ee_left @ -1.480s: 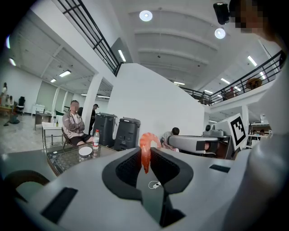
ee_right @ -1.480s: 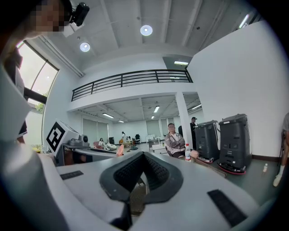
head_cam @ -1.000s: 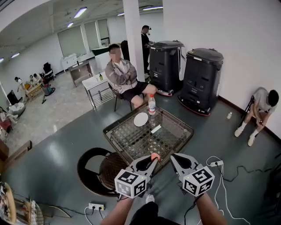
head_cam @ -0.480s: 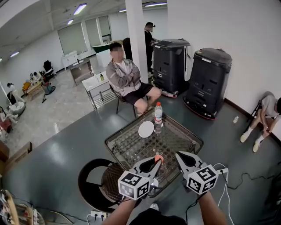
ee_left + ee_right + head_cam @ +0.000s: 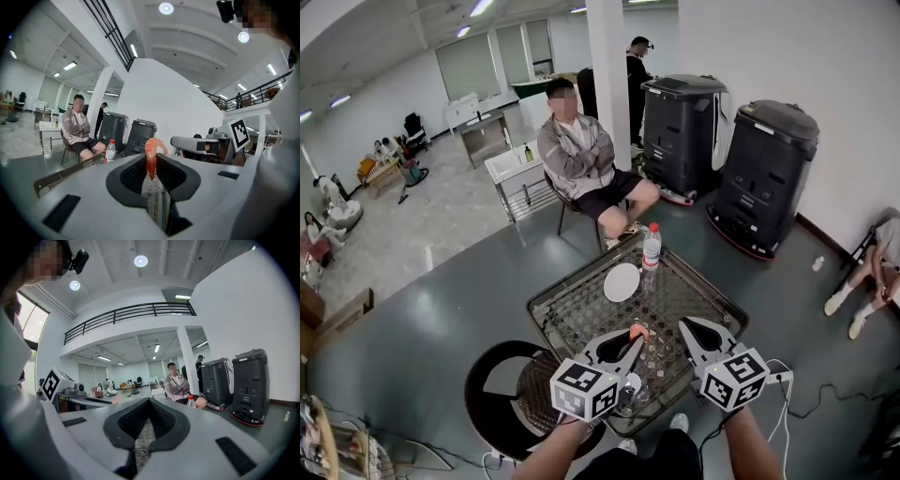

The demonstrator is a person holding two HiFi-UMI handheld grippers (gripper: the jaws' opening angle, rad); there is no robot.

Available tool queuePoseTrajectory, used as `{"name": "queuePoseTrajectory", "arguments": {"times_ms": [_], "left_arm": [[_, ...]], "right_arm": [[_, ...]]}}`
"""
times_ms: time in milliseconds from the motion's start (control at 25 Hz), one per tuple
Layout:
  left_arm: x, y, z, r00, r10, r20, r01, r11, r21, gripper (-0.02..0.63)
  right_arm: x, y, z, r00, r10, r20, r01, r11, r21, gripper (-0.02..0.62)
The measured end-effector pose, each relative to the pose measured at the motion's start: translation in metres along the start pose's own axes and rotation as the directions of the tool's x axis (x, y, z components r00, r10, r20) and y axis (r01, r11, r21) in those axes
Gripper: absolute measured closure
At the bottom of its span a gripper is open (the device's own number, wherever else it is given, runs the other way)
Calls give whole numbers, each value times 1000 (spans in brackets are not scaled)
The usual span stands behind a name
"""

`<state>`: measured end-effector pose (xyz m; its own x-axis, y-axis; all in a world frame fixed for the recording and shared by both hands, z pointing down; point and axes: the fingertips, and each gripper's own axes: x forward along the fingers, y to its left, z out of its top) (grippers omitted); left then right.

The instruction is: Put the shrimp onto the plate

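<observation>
Orange shrimp (image 5: 151, 154) sits pinched in the left tool (image 5: 150, 165); right tool (image 5: 149, 402) closed, empty.

Plate (image 5: 622, 281) far back on the table (image 5: 698, 302), bottle (image 5: 652, 249) just right of it (shrimp (image 5: 637, 331) in the left gripper (image 5: 629, 341), nearer)

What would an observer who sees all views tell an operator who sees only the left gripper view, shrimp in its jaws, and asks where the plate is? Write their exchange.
Operator: Where is the plate?
Observer: The white plate lies on the table's far side, just left of the bottle.
Operator: Anything on it?
Observer: No, it looks bare.
Operator: Is the right gripper free?
Observer: Yes, its jaws are together on nothing.
</observation>
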<state>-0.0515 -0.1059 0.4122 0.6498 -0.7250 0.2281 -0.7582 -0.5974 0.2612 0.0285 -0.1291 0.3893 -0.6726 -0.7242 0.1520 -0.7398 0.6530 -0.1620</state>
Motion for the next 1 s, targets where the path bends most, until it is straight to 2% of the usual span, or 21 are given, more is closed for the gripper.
{"name": "queuePoseTrajectory", "arguments": {"times_ms": [240, 600, 1000], "left_arm": [[32, 38, -4, 995, 91, -32, -91, 996, -9, 546], [100, 107, -25, 966, 224, -130, -229, 973, -21, 545], [168, 202, -84, 887, 347, -304, -367, 930, -10, 546]], "right_arm": [[39, -29, -14, 996, 72, -44, -72, 997, 7, 591], [111, -82, -41, 971, 196, -137, -194, 981, 23, 591], [183, -124, -96, 916, 298, -269, -293, 954, 60, 591]]}}
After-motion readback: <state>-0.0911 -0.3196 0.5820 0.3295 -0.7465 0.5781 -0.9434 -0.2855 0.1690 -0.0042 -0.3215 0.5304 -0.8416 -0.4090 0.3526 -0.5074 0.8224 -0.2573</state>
